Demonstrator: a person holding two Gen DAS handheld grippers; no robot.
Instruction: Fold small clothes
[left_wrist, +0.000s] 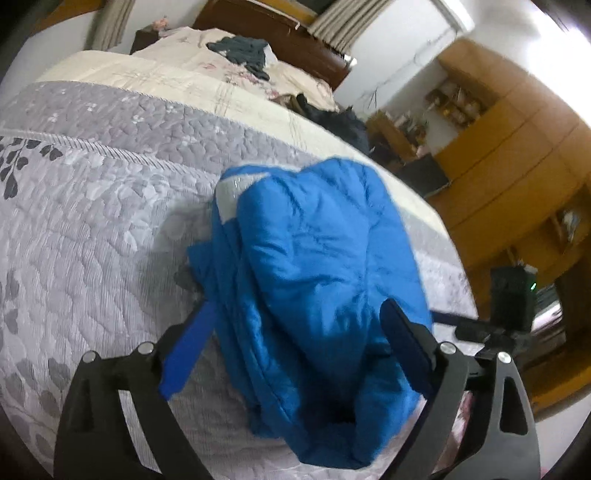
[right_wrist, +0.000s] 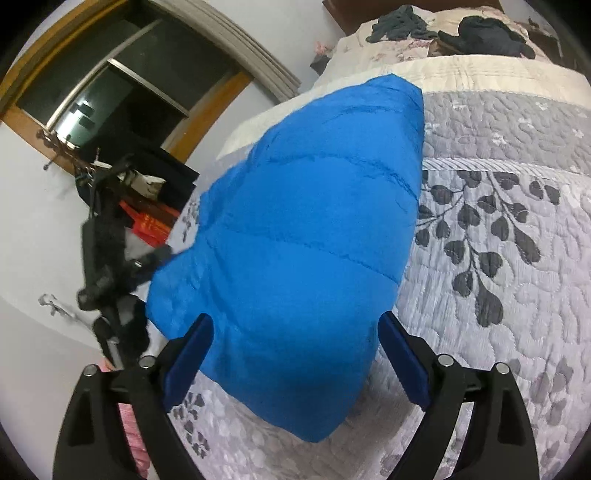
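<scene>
A blue puffy jacket (left_wrist: 317, 258) lies bunched and folded over on the grey quilted bedspread (left_wrist: 92, 229). A light inner lining patch (left_wrist: 227, 201) shows at its far end. My left gripper (left_wrist: 295, 347) is open, its blue-padded fingers (left_wrist: 186, 354) straddling the jacket's near end. In the right wrist view the same jacket (right_wrist: 303, 229) shows a smooth quilted side, and my right gripper (right_wrist: 297, 356) is open with its fingers either side of the near corner. Each gripper appears in the other's view: the right one (left_wrist: 511, 306), the left one (right_wrist: 107, 251).
Dark clothes (left_wrist: 242, 51) lie on the floral pillows near the wooden headboard (left_wrist: 280, 33). More dark garments (right_wrist: 484, 35) sit at the bed's far end. Wooden cabinets (left_wrist: 509, 147) stand beside the bed. A dark window (right_wrist: 110, 92) and red bags (right_wrist: 149, 223) are off the bed's edge.
</scene>
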